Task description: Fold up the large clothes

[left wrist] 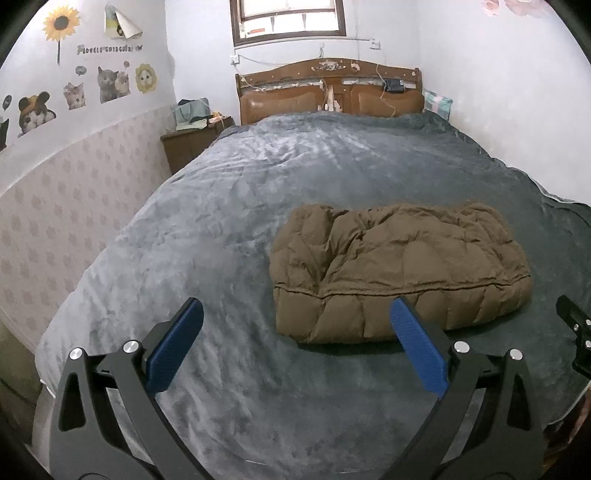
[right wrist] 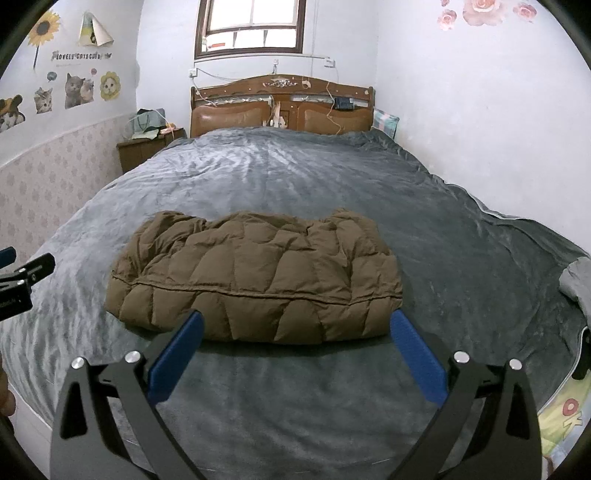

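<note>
A brown quilted puffer coat (left wrist: pixel 399 273) lies folded into a thick rectangle on the grey blanket (left wrist: pixel 236 206) of the bed. My left gripper (left wrist: pixel 297 308) hovers open near the bed's front edge, to the left of the coat and short of it, with nothing between its blue pads (left wrist: pixel 173 350). In the right wrist view the coat (right wrist: pixel 258 280) lies straight ahead. My right gripper (right wrist: pixel 295 319) is open just in front of its near edge, apart from it. The left gripper's black body (right wrist: pixel 22 284) shows at the left edge of that view.
A wooden headboard (right wrist: pixel 280 107) stands at the far end under a window (right wrist: pixel 255 26). A bedside cabinet (right wrist: pixel 147 147) with bags is at the back left. A grey cloth (right wrist: pixel 576 284) lies at the bed's right edge. Walls close in on both sides.
</note>
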